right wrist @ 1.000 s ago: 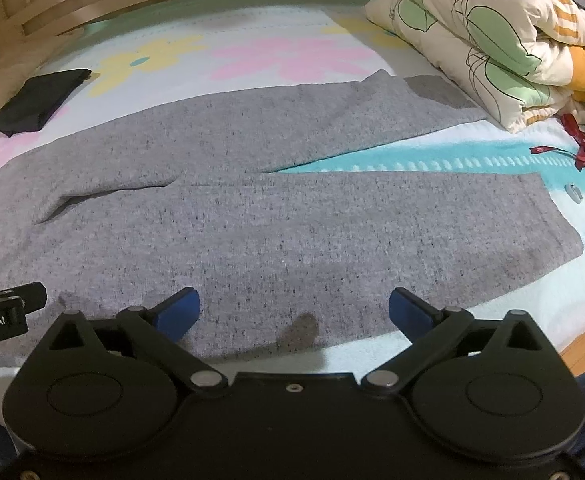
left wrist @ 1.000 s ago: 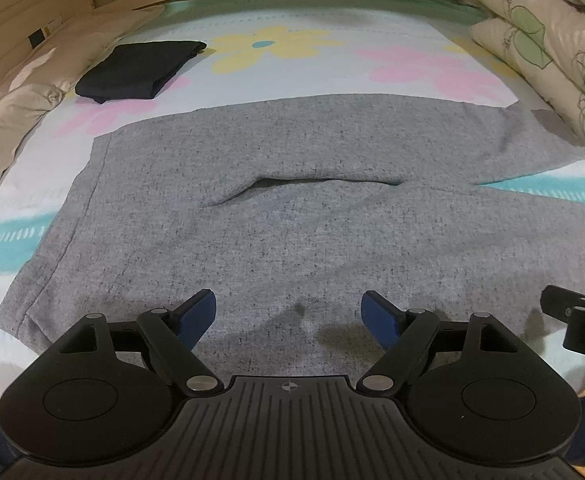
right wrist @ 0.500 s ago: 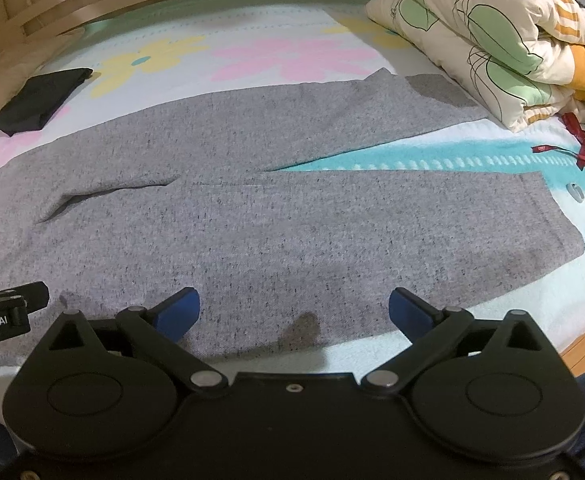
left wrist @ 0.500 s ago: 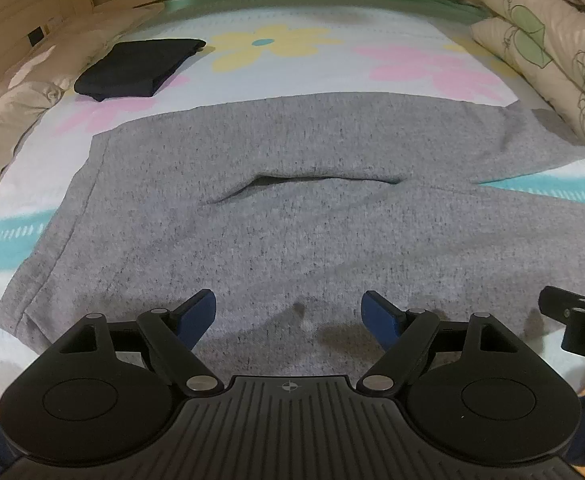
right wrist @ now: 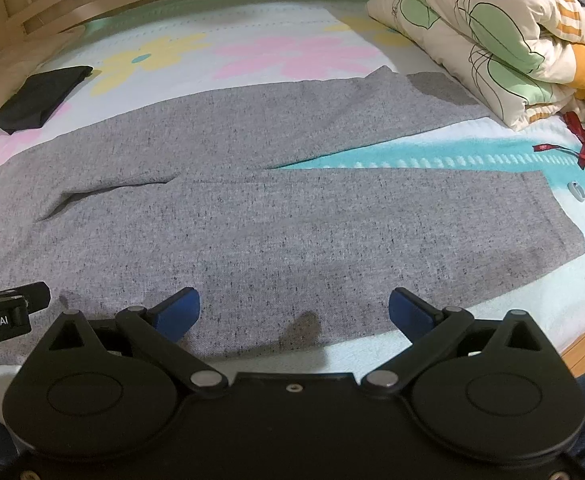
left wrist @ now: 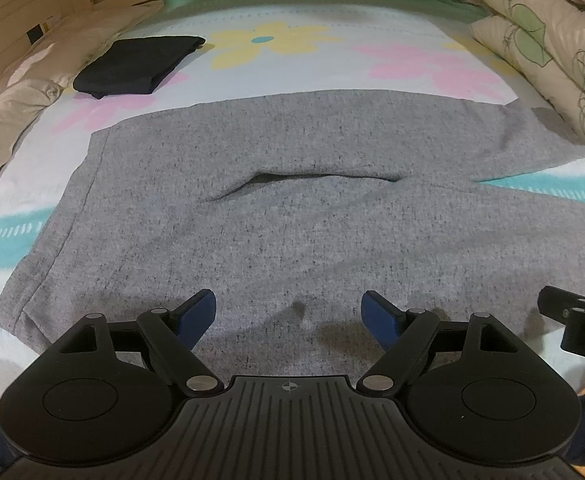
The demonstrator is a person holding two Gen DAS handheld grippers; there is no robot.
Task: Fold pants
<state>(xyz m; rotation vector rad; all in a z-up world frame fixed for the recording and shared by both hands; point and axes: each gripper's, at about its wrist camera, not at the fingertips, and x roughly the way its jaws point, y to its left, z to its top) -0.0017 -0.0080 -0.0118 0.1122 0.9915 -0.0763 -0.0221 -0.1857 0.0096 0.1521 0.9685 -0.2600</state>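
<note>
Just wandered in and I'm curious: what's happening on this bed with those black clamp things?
A person holds a two-finger gripper in each hand above a pair of speckled grey knit pants spread flat on the flower-print bedsheet. The left gripper and the right gripper are both open near the pants' near edge, gripping nothing. No fold is made yet. A folded black garment lies farther back, and a rolled floral quilt sits at the right.

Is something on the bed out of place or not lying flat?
The grey pants have a raised fold near the crotch, gaping like a pocket. The far leg's end reaches the stacked quilts.
</note>
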